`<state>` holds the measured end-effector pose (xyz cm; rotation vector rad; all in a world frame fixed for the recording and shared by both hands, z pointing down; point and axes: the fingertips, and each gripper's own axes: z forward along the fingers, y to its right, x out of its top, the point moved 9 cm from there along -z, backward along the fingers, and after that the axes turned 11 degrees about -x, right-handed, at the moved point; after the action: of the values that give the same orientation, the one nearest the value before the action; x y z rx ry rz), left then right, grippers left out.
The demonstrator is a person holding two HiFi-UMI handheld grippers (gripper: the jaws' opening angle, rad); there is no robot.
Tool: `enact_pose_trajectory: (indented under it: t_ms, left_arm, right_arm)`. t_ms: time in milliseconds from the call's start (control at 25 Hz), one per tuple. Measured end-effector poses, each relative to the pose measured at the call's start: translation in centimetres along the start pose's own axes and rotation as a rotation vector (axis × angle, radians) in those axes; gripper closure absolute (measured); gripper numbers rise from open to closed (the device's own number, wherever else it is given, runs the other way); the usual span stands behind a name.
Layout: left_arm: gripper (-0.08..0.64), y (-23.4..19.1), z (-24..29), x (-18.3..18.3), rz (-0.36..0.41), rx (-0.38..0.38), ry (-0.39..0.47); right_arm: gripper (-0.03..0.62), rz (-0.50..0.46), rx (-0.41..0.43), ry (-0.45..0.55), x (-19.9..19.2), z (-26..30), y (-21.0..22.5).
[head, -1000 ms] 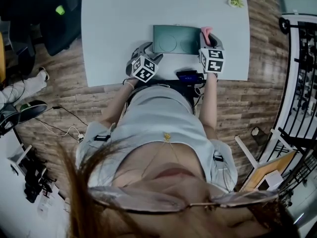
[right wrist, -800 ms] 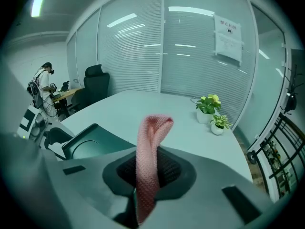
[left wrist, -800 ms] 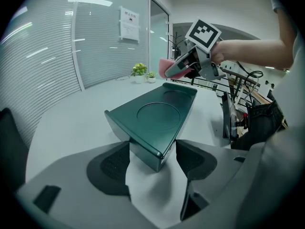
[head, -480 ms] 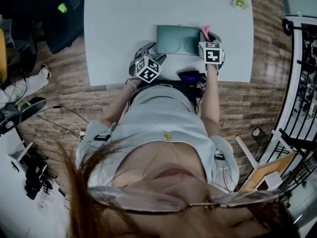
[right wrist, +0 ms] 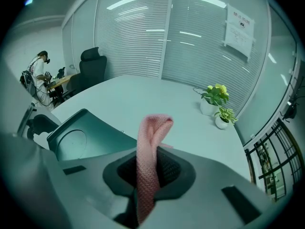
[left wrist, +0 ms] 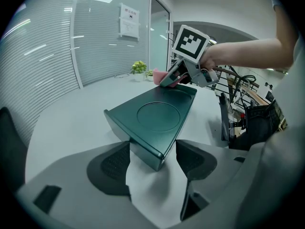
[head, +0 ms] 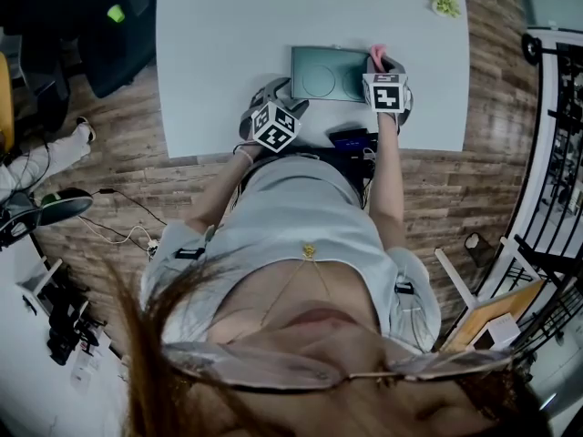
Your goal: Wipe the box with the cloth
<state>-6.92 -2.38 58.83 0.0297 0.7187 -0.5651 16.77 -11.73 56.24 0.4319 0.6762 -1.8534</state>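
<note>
A flat dark green box (head: 328, 73) with a round recess in its lid lies near the table's front edge. My left gripper (head: 281, 91) stands open at the box's near left corner; in the left gripper view that corner (left wrist: 155, 154) sits between the two pads without being squeezed. My right gripper (head: 381, 66) is at the box's right end, shut on a pink knitted cloth (right wrist: 151, 151) that sticks up in a loop from between the jaws. From the left gripper view the cloth (left wrist: 163, 75) hangs just above the box's far edge.
The pale table (head: 237, 35) stretches away behind the box. Two small potted plants (right wrist: 217, 104) stand at the far right corner. An office chair (right wrist: 93, 66) and a person stand beyond the table's left side. A dark device (head: 348, 140) sits at the front edge.
My right gripper with the cloth has moved a little farther away from me along the box's right end. The left gripper has stayed at the box's corner.
</note>
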Motion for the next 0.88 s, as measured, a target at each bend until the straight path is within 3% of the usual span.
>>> enact_pose_trajectory:
  t_ms: [880]
  left_arm:
    - [0.255,0.0,0.1,0.1,0.002,-0.008,-0.004]
  right_arm:
    - [0.549,-0.057,0.028,-0.002,0.7,-0.2,-2.0]
